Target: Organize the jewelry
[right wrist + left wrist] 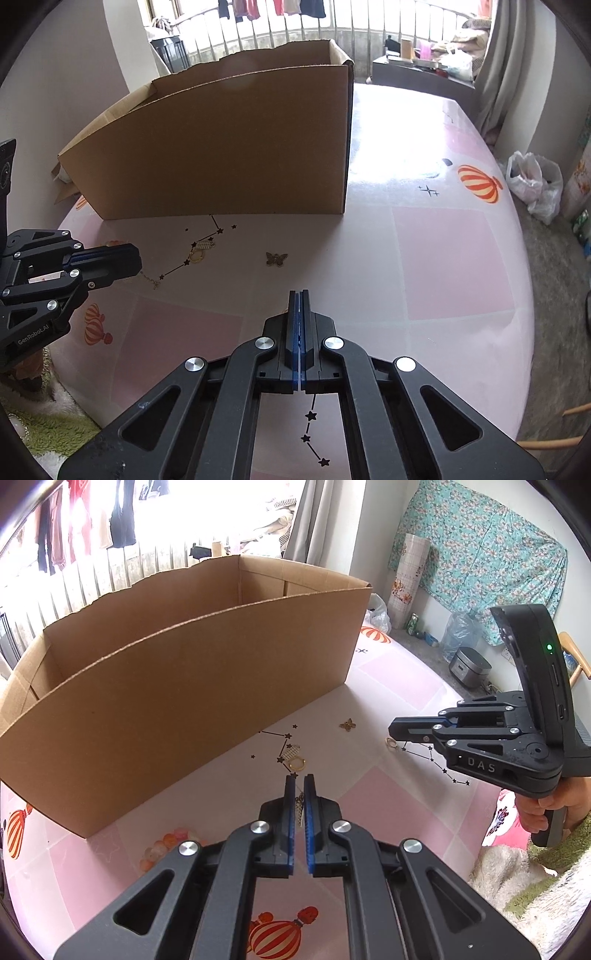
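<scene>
Chain hung pinched in the left claw, so the step looked like carrying it to the cardboard box; next it would need lifting over the wall. A gold ring lay near the box on the pink desk.

From the right wrist, the right claw was clenched on nothing, a butterfly charm ahead, laundry beyond the railing.

At the right of the left wrist view, the right tongs carry "DAS" on their body. At the lower left of the right wrist view, the left tongs carry "GenRobot.AI".
</scene>
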Tool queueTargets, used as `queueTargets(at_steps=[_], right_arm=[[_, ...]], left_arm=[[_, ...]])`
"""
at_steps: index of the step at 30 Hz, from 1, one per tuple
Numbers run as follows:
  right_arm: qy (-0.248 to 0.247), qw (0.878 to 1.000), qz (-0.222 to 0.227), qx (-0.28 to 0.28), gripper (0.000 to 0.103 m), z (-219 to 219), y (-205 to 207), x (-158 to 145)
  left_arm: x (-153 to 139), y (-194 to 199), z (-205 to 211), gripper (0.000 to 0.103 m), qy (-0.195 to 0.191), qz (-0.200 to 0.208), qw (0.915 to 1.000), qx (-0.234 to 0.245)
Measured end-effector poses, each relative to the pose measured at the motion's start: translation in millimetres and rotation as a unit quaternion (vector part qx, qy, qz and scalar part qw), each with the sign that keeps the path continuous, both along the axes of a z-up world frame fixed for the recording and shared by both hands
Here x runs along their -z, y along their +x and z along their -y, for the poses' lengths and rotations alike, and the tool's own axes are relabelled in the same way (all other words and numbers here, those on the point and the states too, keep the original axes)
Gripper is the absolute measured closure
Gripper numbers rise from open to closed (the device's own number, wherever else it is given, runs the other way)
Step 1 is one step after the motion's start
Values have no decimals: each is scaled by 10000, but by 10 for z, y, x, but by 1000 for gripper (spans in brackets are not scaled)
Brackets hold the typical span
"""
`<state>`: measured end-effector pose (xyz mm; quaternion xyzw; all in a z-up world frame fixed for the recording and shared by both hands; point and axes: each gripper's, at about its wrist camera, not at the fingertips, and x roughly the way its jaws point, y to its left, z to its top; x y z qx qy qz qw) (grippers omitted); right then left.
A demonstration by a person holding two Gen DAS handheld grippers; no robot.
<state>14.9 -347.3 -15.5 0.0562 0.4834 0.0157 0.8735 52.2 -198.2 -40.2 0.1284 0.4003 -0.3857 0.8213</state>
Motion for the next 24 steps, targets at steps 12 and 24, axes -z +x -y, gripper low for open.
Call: queueTargets(at_steps=[12, 24], right_arm=[[206, 9995, -169, 191, 89, -65, -80, 18], [-319, 9991, 9, 278, 85, -243, -22, 88]], left_arm=[[-25, -57, 17, 99, 12, 60, 10000, -12], [-12, -23, -6, 99, 54, 15, 10000, -47]])
